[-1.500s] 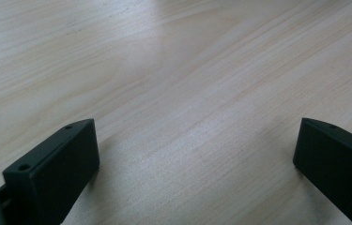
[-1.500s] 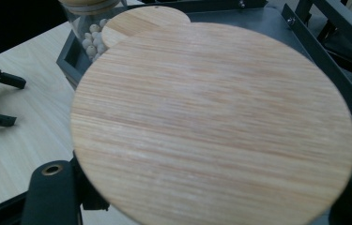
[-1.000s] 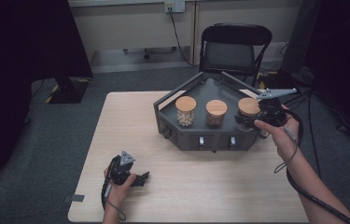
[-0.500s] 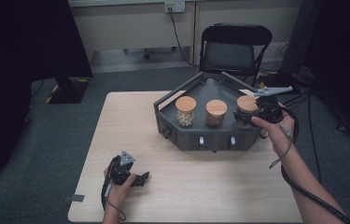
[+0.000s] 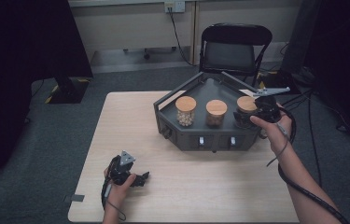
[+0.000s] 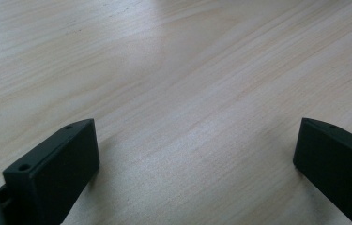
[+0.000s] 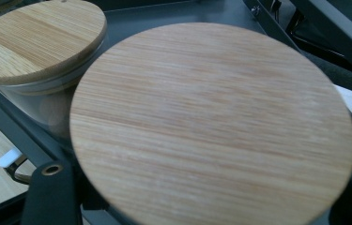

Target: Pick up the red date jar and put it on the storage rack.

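A dark three-cornered tray on the wooden table carries three glass jars with round wooden lids. My right gripper reaches in from the right and is shut on the right jar. In the right gripper view that jar's lid covers the jar body, with a black jaw below the lid on either side of my right gripper. The middle jar stands just beside it. My left gripper rests near the table's front edge, open, with bare wood between the jaws of my left gripper.
The left jar holds pale round pieces, and the middle jar stands between it and the gripped one. A black folding chair stands behind the table. Cables trail from both grippers, and bare tabletop lies left of the tray.
The right hand has shifted slightly left at the right jar, keeping its grip. The left hand and its gripper have stayed where they were.
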